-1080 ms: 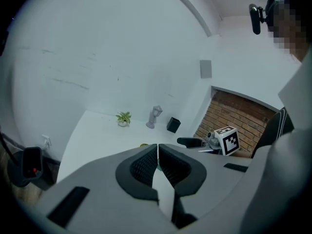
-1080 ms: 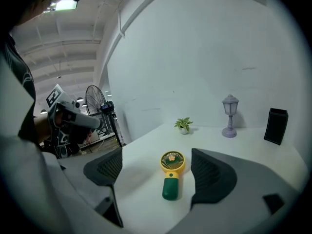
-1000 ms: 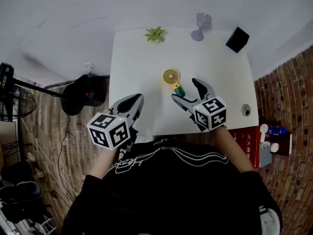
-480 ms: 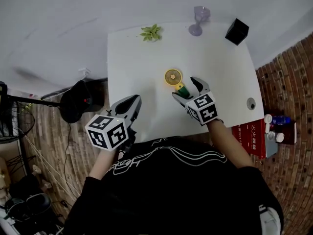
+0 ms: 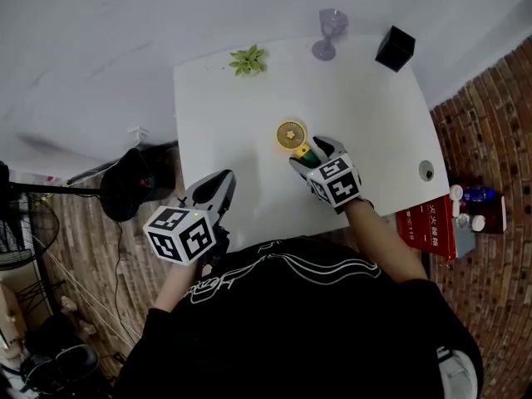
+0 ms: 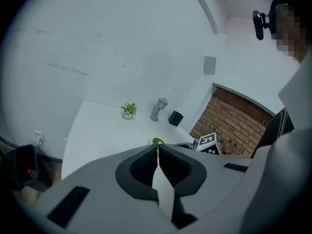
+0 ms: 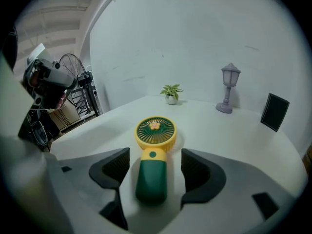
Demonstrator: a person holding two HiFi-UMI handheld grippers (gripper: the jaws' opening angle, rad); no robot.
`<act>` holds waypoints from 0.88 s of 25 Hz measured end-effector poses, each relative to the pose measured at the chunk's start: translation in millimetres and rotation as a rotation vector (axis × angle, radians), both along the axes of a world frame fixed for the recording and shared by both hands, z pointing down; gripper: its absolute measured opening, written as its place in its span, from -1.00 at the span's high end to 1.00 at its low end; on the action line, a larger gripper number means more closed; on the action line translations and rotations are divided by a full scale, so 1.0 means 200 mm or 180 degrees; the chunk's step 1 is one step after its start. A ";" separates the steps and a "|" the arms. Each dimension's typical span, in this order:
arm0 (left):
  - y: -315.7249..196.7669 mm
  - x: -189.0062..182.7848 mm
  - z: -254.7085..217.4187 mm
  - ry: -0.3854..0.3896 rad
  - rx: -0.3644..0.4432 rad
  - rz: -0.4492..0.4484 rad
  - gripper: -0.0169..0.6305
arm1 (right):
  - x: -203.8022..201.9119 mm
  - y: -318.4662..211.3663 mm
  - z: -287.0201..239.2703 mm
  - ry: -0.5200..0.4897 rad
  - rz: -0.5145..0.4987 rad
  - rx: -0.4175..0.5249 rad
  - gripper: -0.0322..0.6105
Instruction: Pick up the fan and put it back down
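A small hand fan with a yellow round head (image 5: 291,133) and a green handle (image 7: 152,177) lies flat on the white table (image 5: 374,115). My right gripper (image 5: 311,154) is low over the table with the handle between its jaws. Its jaws have just been closing, but in the right gripper view (image 7: 155,156) a gap still shows on each side of the handle, so the pads do not press it. My left gripper (image 5: 218,181) hovers at the table's near left edge, shut and empty, its pads (image 6: 146,162) meeting.
At the table's far edge stand a small potted plant (image 5: 247,59), a lilac lantern figure (image 5: 327,33) and a black box (image 5: 395,48). A round cable hole (image 5: 426,170) sits near the right edge. A red box (image 5: 432,227) lies on the floor at right, dark gear (image 5: 137,177) at left.
My right gripper has come down over the fan's handle and its jaws have narrowed around it. The left gripper has sunk a little toward the near edge.
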State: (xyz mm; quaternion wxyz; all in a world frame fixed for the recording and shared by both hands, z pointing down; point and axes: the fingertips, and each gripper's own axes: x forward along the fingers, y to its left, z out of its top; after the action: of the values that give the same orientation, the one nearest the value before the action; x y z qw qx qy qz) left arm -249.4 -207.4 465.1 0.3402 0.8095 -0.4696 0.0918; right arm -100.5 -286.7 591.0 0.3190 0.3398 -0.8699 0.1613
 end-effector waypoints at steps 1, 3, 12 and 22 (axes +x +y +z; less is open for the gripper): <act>0.00 0.00 0.00 0.0005 -0.0009 0.0007 0.84 | 0.00 0.00 0.01 0.0018 -0.0008 -0.0019 -0.12; 0.00 -0.01 0.01 0.0020 -0.0009 0.0006 0.84 | -0.01 0.01 0.03 0.0054 -0.0008 -0.0040 -0.05; -0.03 -0.04 0.01 0.0080 -0.0002 -0.0034 0.84 | -0.02 0.00 0.07 0.0256 -0.0060 0.0031 0.32; -0.06 0.03 0.01 0.0103 0.0001 0.0080 0.84 | -0.01 0.00 0.07 0.0224 -0.0075 -0.0151 0.33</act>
State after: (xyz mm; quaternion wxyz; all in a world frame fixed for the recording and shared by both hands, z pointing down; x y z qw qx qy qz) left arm -243.4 -220.1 466.9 0.3464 0.8168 -0.4538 0.0829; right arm -103.2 -287.2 605.3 0.3592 0.3274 -0.8580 0.1661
